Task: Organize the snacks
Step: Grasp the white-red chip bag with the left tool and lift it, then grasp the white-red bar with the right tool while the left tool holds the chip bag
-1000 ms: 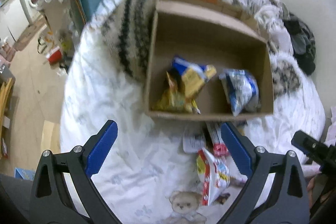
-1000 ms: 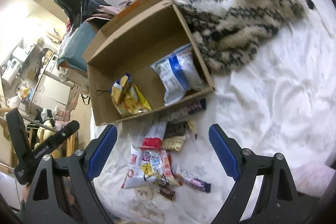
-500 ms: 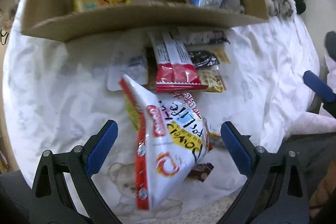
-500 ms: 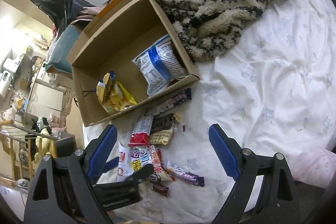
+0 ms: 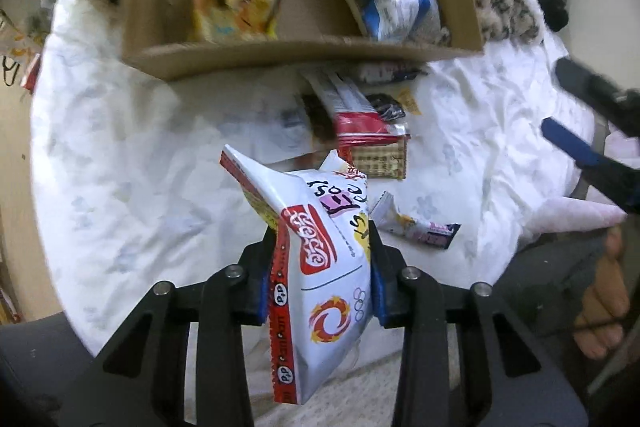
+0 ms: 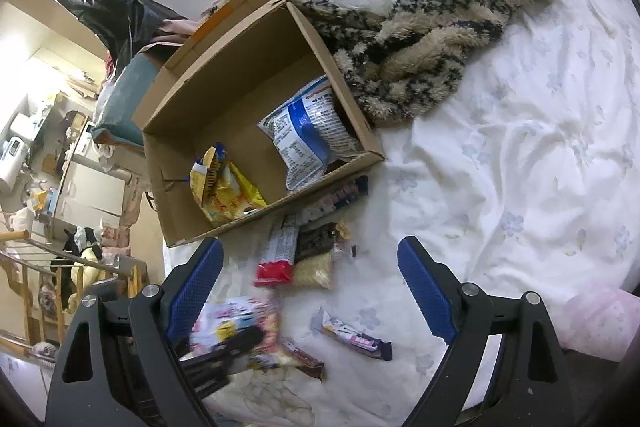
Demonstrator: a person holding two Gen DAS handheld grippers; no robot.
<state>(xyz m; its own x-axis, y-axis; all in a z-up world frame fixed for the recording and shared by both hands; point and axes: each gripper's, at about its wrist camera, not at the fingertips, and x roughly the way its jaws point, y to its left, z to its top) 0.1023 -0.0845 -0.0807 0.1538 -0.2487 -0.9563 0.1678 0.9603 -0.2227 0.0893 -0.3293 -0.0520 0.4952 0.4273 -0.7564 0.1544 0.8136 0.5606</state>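
My left gripper (image 5: 320, 267) is shut on a white and red snack bag (image 5: 320, 259), held above the white bedsheet in front of an open cardboard box (image 5: 304, 53). The box holds a yellow snack bag (image 5: 236, 3) and a blue and white bag (image 5: 394, 5). Several small packets (image 5: 360, 123) and a purple bar (image 5: 424, 227) lie on the sheet by the box. My right gripper (image 6: 310, 291) is open and empty above the packets (image 6: 298, 255); the box (image 6: 256, 131), the held bag (image 6: 236, 323) and the bar (image 6: 356, 337) show there too.
A furry patterned blanket (image 6: 416, 23) lies against the box's right side. Clothes are piled at the wall behind. The bed edge drops to the floor and furniture (image 6: 80, 187) on the left. A bare foot (image 5: 604, 307) is at the right.
My left gripper has closed on the white and red snack bag and lifted it off the sheet. The right gripper has dropped a little closer to the packets, still open.
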